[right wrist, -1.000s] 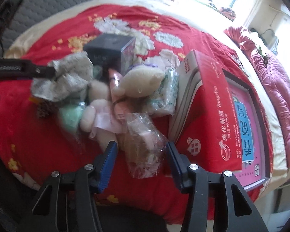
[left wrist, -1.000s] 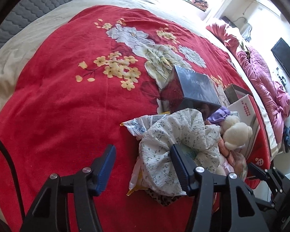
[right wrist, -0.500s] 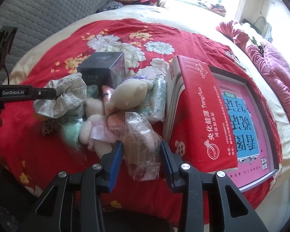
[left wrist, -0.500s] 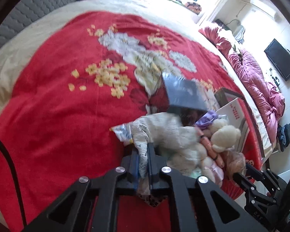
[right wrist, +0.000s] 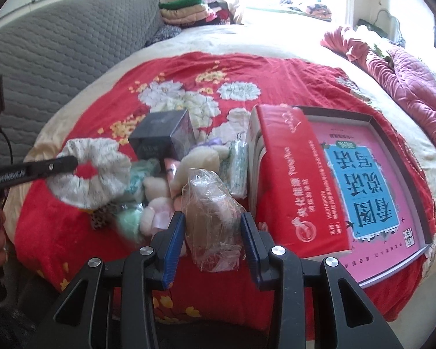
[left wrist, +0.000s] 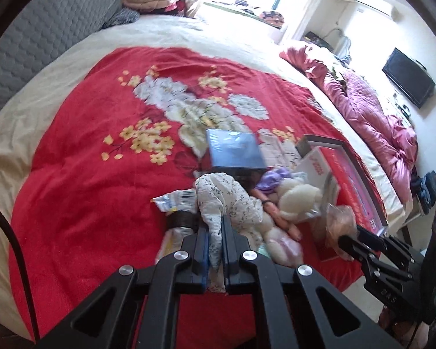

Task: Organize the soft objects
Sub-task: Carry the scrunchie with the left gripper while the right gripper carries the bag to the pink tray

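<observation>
My left gripper (left wrist: 215,229) is shut on a white floral scrunchie (left wrist: 226,197) and holds it lifted above the pile; it also shows as a ring in the right wrist view (right wrist: 90,174). My right gripper (right wrist: 213,232) is shut on a clear plastic-wrapped item (right wrist: 212,212), its jaws against the bag's sides. Beneath lies a heap of soft things: a cream plush toy (right wrist: 197,160), a pink plush (right wrist: 157,212), a mint fluffy piece (right wrist: 128,221) and a purple scrunchie (left wrist: 271,179).
A dark box (right wrist: 162,139) stands behind the pile. A red box (right wrist: 290,174) leans on an open tray with a pink and blue book (right wrist: 369,186) at right. Red floral blanket (left wrist: 87,174) covers the bed. A pink quilt (left wrist: 372,113) lies far right.
My left gripper closed on the floral scrunchie and lifted it up and away from the pile. My right gripper narrowed around the plastic-wrapped item and rose with it.
</observation>
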`<state>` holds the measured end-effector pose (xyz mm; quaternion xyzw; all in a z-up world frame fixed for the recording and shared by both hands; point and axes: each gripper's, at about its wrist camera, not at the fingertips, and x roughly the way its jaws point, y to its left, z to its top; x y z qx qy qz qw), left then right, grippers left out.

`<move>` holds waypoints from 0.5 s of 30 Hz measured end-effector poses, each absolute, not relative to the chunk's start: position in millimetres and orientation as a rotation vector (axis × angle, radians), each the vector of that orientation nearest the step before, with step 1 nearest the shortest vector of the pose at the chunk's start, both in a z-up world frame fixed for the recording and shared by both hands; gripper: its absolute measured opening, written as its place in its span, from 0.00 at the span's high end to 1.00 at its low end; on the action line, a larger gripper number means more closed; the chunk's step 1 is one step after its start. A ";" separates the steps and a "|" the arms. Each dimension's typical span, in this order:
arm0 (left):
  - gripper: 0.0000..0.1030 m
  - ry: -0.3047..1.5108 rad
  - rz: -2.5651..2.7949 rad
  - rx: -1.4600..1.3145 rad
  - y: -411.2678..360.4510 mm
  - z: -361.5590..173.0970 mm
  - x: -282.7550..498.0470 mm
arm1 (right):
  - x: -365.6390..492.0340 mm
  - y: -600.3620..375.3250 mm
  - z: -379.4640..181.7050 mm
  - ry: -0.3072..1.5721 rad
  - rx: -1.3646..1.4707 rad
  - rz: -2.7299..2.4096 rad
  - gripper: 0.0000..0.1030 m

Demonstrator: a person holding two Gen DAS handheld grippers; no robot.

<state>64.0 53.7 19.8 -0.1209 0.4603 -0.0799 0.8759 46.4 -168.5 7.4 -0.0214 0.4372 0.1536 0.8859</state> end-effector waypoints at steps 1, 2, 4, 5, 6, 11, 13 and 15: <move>0.93 0.953 -0.176 -0.239 48.0 24.5 62.4 | 45.1 -169.7 10.8 0.901 -0.040 0.318 0.61; 0.93 0.946 -0.184 -0.226 41.5 29.7 61.1 | 43.6 -171.4 14.1 0.892 -0.034 0.317 0.61; 0.93 0.932 -0.201 -0.207 30.9 39.6 59.8 | 41.3 -174.3 20.5 0.880 -0.022 0.315 0.61; 0.93 0.924 -0.208 -0.196 25.2 44.9 58.8 | 39.3 -176.9 25.2 0.868 -0.015 0.312 0.61; 0.93 0.915 -0.216 -0.183 18.5 50.6 58.0 | 38.2 -178.9 29.1 0.860 -0.010 0.310 0.61; 0.93 0.878 -0.259 -0.150 -10.9 76.1 56.2 | 28.6 -196.6 47.3 0.812 0.014 0.290 0.61; 0.93 0.868 -0.282 -0.143 -24.2 85.8 57.1 | 26.6 -210.5 54.7 0.794 0.028 0.257 0.61; 0.93 0.858 -0.305 -0.137 -39.1 94.8 58.8 | 26.5 -226.7 60.2 0.781 0.046 0.219 0.61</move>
